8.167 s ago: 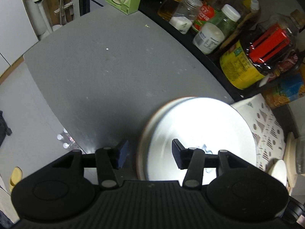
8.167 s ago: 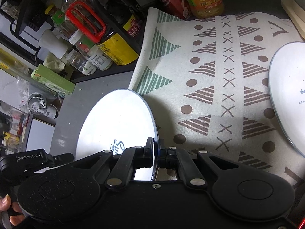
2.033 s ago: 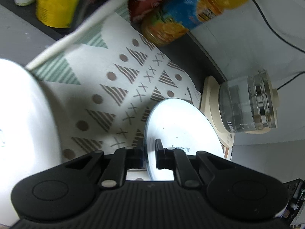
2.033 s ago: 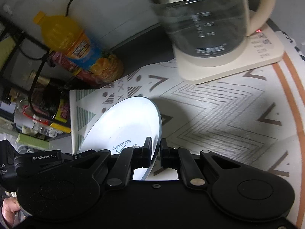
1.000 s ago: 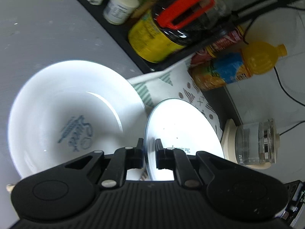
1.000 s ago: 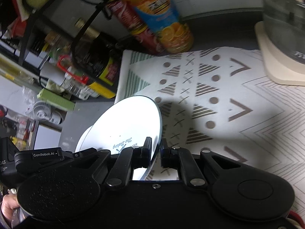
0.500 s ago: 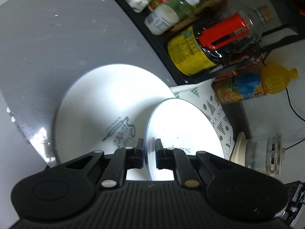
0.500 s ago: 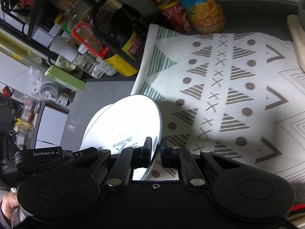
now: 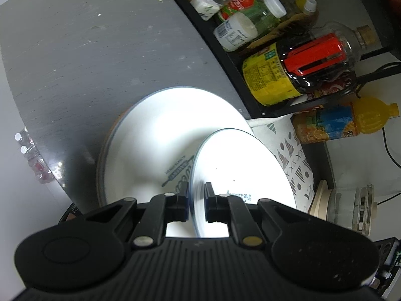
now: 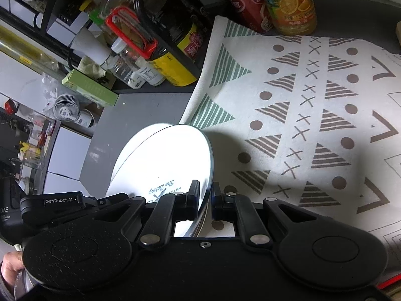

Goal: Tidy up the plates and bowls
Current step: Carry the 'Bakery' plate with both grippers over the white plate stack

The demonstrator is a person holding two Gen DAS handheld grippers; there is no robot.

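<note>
A small white plate (image 9: 240, 168) with blue lettering is pinched by both grippers at its rim. My left gripper (image 9: 196, 200) is shut on one edge, my right gripper (image 10: 205, 195) is shut on the opposite edge (image 10: 175, 160). The plate hangs tilted just above a larger white plate (image 9: 160, 140) with a printed logo, which sits on the grey table (image 9: 75, 57). In the right wrist view the larger plate (image 10: 125, 155) peeks out behind the small one.
A black shelf with jars and bottles (image 9: 295, 57) runs along the table's far side. An orange juice bottle (image 9: 343, 120) and a glass kettle (image 9: 351, 208) stand to the right. A patterned cloth (image 10: 313, 115) covers the counter on the right.
Both grippers have carried the small plate from the patterned cloth leftward, over the larger plate on the grey table. Both stay shut on it.
</note>
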